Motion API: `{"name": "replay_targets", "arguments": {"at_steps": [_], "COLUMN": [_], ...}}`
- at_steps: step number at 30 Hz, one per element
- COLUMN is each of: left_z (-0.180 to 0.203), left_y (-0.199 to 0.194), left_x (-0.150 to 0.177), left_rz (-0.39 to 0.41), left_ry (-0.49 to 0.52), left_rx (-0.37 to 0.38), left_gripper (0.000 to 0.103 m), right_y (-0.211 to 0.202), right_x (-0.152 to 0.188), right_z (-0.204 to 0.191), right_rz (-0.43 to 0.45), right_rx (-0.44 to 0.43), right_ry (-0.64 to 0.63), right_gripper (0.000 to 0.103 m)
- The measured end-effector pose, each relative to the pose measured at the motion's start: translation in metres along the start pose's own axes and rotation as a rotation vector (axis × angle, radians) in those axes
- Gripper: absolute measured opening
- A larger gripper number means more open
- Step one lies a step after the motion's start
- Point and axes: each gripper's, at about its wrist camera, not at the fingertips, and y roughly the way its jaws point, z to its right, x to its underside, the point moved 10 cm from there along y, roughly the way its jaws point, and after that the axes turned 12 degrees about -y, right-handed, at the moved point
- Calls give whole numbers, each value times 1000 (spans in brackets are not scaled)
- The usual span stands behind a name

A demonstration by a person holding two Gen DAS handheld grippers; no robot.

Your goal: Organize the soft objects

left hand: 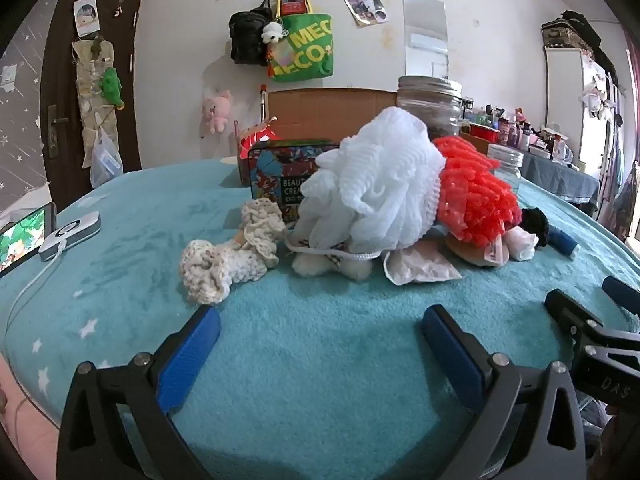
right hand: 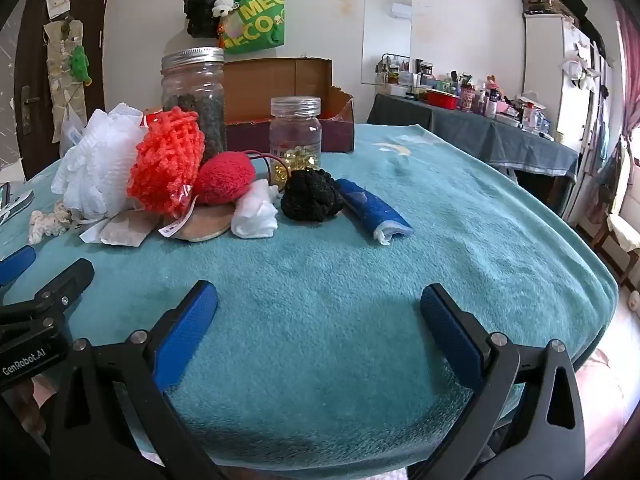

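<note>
A heap of soft things lies on the teal blanket (left hand: 320,320). In the left wrist view: a white mesh bath pouf (left hand: 376,184), an orange mesh pouf (left hand: 476,196), cream crochet pieces (left hand: 224,256) and a white fluffy toy (left hand: 332,266). In the right wrist view: the white pouf (right hand: 100,160), the orange pouf (right hand: 168,164), a red knitted ball (right hand: 226,178), a white cloth wad (right hand: 256,210), a black scrunchie (right hand: 312,196) and a rolled blue cloth (right hand: 374,210). My left gripper (left hand: 320,332) is open and empty, short of the heap. My right gripper (right hand: 318,308) is open and empty, short of the black scrunchie.
A patterned tin (left hand: 280,176), a cardboard box (right hand: 288,92), a tall dark-filled jar (right hand: 196,100) and a small jar (right hand: 296,136) stand behind the heap. A phone (left hand: 24,236) and white device (left hand: 72,234) lie at the left. A cluttered side table (right hand: 480,120) stands to the right.
</note>
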Motion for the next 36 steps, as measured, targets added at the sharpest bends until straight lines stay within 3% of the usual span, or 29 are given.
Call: {"name": "replay_targets", "arguments": {"at_steps": [36], "left_z": [0], "left_y": [-1], "left_x": [-1], "left_rz": [18], "left_ry": [9], "left_rx": [-4], "left_gripper": [103], "right_y": [-1], "right_x": [1], "right_z": [0], "right_rz": [3], "right_rx": [1], "right_ry": [1], "right_gripper": [103]}}
